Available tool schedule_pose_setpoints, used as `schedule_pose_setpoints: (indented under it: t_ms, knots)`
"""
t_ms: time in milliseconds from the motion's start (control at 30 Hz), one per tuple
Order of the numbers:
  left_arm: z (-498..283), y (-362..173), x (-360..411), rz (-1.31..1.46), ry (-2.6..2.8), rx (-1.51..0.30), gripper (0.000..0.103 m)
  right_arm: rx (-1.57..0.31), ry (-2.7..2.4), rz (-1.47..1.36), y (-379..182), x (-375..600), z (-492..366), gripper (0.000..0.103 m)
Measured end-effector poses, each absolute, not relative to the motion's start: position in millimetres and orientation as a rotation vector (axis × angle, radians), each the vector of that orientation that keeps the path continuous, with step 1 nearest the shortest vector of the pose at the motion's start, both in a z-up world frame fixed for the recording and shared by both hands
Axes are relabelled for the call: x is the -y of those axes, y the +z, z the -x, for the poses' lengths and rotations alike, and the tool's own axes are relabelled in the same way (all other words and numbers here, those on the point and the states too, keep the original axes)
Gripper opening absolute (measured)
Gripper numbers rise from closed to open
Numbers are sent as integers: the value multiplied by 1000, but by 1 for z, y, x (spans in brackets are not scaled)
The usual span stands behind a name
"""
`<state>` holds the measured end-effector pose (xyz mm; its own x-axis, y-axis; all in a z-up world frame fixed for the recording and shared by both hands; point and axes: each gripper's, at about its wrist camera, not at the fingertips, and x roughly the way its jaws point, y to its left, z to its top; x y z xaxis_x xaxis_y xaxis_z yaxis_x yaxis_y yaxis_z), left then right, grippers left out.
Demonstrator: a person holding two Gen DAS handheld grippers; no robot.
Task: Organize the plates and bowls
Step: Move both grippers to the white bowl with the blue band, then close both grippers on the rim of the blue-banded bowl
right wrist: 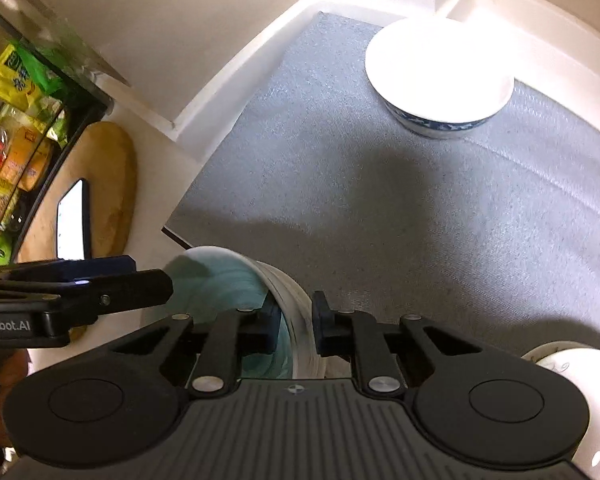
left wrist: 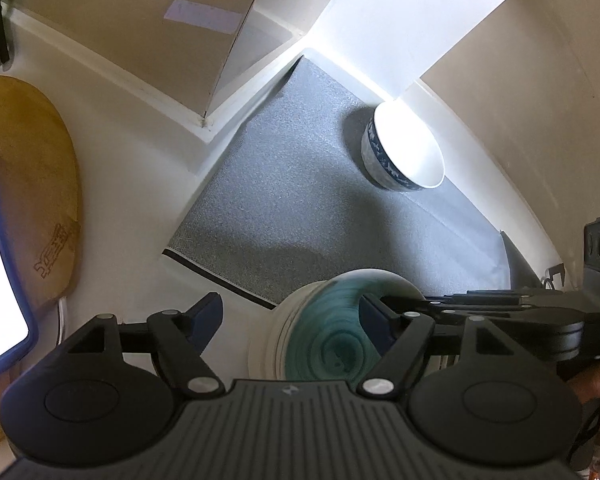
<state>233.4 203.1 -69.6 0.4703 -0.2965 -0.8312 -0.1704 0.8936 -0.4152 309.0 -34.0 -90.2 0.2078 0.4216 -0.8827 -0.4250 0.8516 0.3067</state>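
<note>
A teal-glazed bowl [left wrist: 328, 344] with a pale outer wall sits at the near edge of a grey mat [left wrist: 280, 200]. My left gripper [left wrist: 292, 314] stands open over it: one fingertip is above the teal inside and the other hangs well clear of the bowl's left side. My right gripper [right wrist: 296, 320] is shut on the teal bowl [right wrist: 220, 276], with one pad inside the rim and one outside. In the right wrist view the left gripper [right wrist: 150, 276] reaches in from the left. A white bowl with a blue pattern [left wrist: 404, 152] [right wrist: 440, 80] stands upright at the mat's far corner.
White ledges and walls border the mat [right wrist: 380, 200] at the back and left. A wooden cutting board [left wrist: 20, 160] [right wrist: 108, 184] and a lit screen [right wrist: 72, 224] lie to the left. Another white bowl [right wrist: 572, 364] sits at lower right. A shelf of packets [right wrist: 12, 120] is far left.
</note>
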Motion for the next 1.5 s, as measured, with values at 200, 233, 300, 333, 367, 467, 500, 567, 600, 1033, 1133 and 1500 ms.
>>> schedule_pose_setpoints:
  t_ms: [200,233,300,333,367,467,500,567,600,1033,1133,1500]
  knots:
    - [-236,-66,-203,473,-88,-1079,84,-1217,585,-38,-83,42,-308,29]
    - [-238,-65,-202,470,-95,-1074,84,-1208,585,-43,-80,43,-307,36]
    - [-241,-62,-200,465,-114,-1063,86,-1189,596,-53,-75,45,-306,45]
    - [-244,-60,-198,462,-125,-1056,88,-1179,601,-59,-72,47,-305,46]
    - [-246,-58,-196,459,-136,-1047,93,-1168,603,-65,-70,48,-304,47]
    - [-253,-50,-191,444,-155,-1013,103,-1140,582,-89,-63,56,-307,51]
    - [-256,-48,-189,435,-162,-1006,103,-1130,566,-99,-62,60,-309,51]
    - [-264,-44,-184,419,-184,-1003,103,-1116,528,-116,-59,69,-314,51]
    - [-269,-42,-183,415,-195,-1003,103,-1107,507,-127,-58,74,-317,51]
    - [-342,-44,-155,448,-227,-1020,103,-1004,348,-284,-57,118,-365,59]
    - [-355,-50,-145,449,-186,-1027,103,-975,315,-310,-60,126,-378,59]
    - [-395,-80,-123,448,29,-1033,103,-978,263,-342,-90,138,-419,59]
